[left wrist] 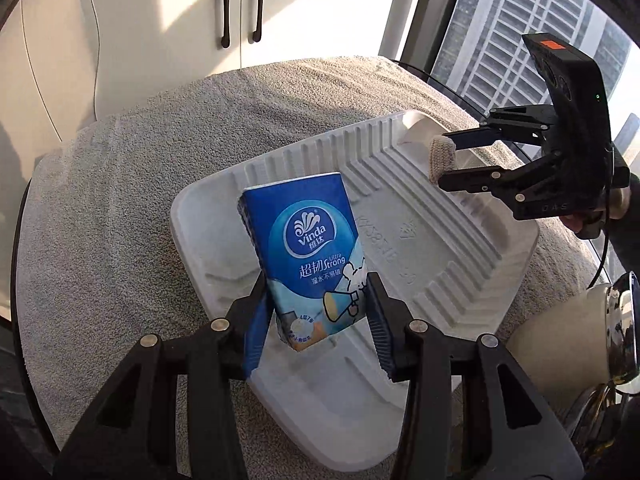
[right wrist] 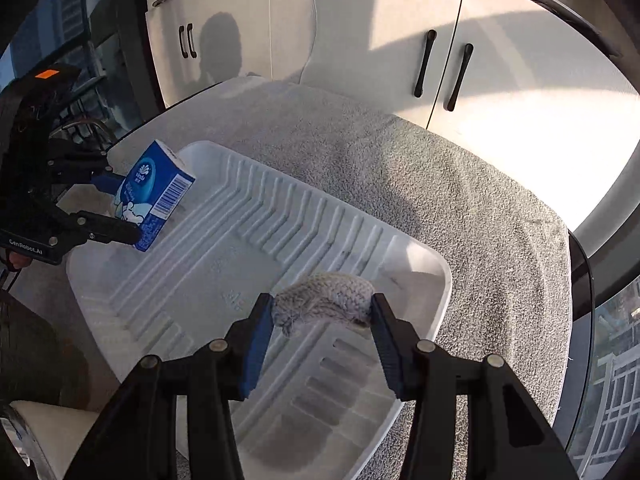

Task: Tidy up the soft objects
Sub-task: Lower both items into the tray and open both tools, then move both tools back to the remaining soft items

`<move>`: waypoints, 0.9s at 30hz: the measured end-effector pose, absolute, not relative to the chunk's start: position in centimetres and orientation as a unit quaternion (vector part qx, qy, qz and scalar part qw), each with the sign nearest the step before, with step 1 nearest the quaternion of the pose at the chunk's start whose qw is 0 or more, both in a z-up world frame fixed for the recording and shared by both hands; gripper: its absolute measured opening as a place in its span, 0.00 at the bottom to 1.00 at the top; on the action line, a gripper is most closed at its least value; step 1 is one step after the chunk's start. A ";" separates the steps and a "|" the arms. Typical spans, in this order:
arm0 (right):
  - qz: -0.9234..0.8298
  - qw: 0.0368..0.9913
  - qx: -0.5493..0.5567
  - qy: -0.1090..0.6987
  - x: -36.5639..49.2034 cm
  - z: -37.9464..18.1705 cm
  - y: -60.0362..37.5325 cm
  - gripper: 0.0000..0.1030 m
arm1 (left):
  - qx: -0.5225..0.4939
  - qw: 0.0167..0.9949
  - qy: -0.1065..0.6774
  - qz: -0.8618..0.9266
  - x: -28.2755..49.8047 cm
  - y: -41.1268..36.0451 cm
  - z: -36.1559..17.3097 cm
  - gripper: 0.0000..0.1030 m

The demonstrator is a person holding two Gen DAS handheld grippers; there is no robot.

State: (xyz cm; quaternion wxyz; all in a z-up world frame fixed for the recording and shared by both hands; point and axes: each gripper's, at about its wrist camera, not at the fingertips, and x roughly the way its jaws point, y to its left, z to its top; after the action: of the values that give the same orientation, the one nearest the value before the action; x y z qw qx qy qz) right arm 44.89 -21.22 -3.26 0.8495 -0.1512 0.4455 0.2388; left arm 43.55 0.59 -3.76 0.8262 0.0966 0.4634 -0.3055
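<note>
A blue Vinda tissue pack (left wrist: 308, 248) sits clamped between the blue pads of my left gripper (left wrist: 316, 312), held above the near end of a white ribbed tray (left wrist: 432, 240). The same tissue pack (right wrist: 154, 196) shows at the left of the right wrist view, over the tray's (right wrist: 224, 264) far corner, with the left gripper (right wrist: 116, 208) around it. My right gripper (right wrist: 320, 320) is shut on a grey knitted roll (right wrist: 326, 298) above the tray's right end. From the left wrist view the knitted roll (left wrist: 440, 158) appears beige, pinched in the right gripper (left wrist: 446, 156).
The tray lies on a grey towel (left wrist: 160, 152) covering a round table. White cabinet doors with black handles (left wrist: 240, 12) stand behind. A window (left wrist: 520, 32) is at the right, and a cream and chrome object (left wrist: 592, 332) sits by the table's edge.
</note>
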 end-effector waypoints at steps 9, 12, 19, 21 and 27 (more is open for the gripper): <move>0.234 0.846 -0.149 0.456 45.9 -5.1 -21.0 0.53 | 0.082 0.818 0.490 -0.291 45.4 0.4 -4.8 0.49; 0.227 0.846 -0.155 0.457 45.8 -5.6 -20.9 0.55 | 0.084 0.820 0.488 -0.286 45.3 0.2 -4.9 0.52; 0.212 0.856 -0.160 0.443 45.4 -5.3 -21.0 0.63 | 0.076 0.822 0.488 -0.284 45.6 -0.3 -4.7 0.65; 0.211 0.861 -0.160 0.434 45.0 -4.7 -21.2 0.66 | 0.067 0.827 0.482 -0.281 45.8 -0.1 -4.2 0.72; 0.200 0.883 -0.131 0.403 43.5 -1.4 -23.1 0.71 | 0.015 0.849 0.455 -0.266 45.4 3.2 -1.1 0.76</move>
State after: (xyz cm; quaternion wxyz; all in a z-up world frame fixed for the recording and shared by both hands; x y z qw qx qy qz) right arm 43.52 -23.13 -1.37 0.8832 -0.1310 0.4033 0.2003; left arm 45.45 3.16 -1.06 0.8494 0.0153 0.4554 -0.2663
